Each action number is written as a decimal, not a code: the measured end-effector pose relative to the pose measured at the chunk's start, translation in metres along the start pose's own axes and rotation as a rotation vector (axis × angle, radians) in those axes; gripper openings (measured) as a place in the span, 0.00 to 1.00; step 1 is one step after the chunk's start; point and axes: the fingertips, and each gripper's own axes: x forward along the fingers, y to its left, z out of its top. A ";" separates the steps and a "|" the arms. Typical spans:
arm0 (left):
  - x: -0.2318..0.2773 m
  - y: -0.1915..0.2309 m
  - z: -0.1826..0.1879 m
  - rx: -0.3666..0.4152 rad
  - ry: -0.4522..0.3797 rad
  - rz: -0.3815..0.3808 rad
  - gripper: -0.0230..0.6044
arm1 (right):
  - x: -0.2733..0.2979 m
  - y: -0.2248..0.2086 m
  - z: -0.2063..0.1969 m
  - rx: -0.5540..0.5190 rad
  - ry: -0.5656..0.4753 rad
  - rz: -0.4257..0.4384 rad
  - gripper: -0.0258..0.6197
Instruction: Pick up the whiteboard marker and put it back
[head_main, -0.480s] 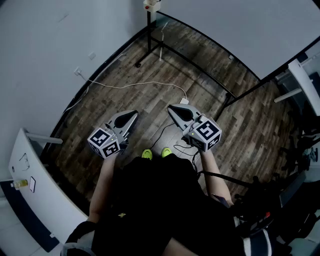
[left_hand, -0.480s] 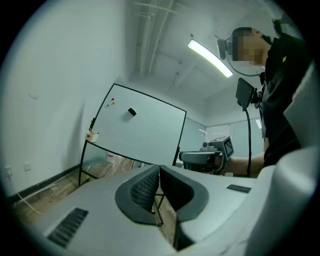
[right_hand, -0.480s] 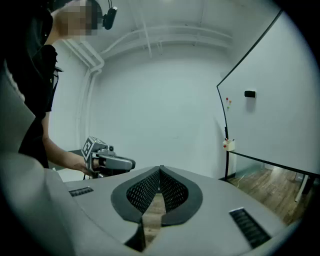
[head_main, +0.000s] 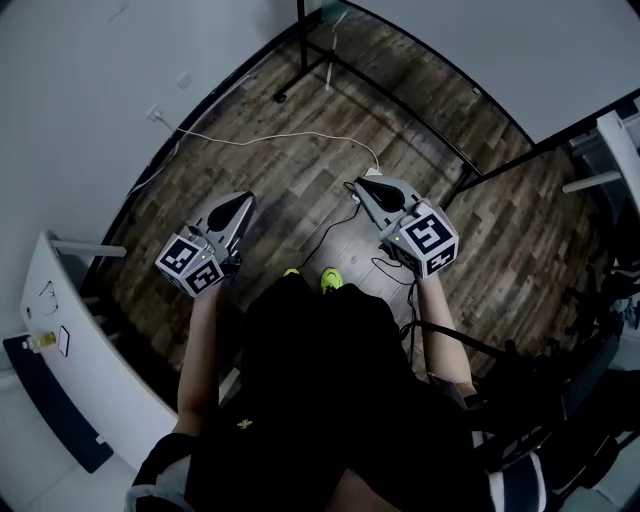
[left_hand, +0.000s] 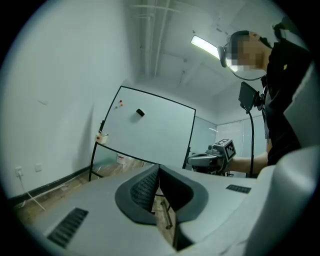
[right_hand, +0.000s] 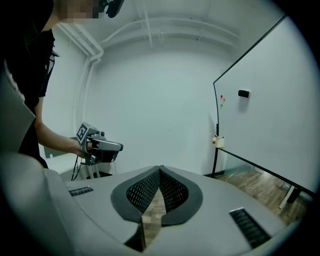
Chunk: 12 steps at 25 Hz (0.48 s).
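Head view: left gripper (head_main: 246, 198) and right gripper (head_main: 359, 186), jaws closed on nothing, well apart from the whiteboard (left_hand: 155, 130).

- My whiteboard (head_main: 500, 50) runs off the top edge in the head view.
- Dark blob (left_hand: 140, 113) on it, maybe an eraser, too small to tell.
- My shoes (head_main: 328, 279) are mostly hidden under me.

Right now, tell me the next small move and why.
Probably step toward the whiteboard: the left gripper and right gripper are both shut on nothing, and the board stands well off across the floor, out of reach of either.
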 end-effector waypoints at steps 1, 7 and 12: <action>0.003 0.000 0.001 -0.001 0.000 0.006 0.04 | -0.002 -0.006 -0.002 -0.006 0.005 -0.002 0.07; 0.013 0.002 -0.003 -0.030 -0.003 0.017 0.04 | -0.004 -0.023 -0.011 0.033 0.015 0.010 0.07; 0.035 0.020 0.003 -0.039 -0.014 0.019 0.04 | 0.017 -0.029 -0.016 0.066 0.024 0.054 0.07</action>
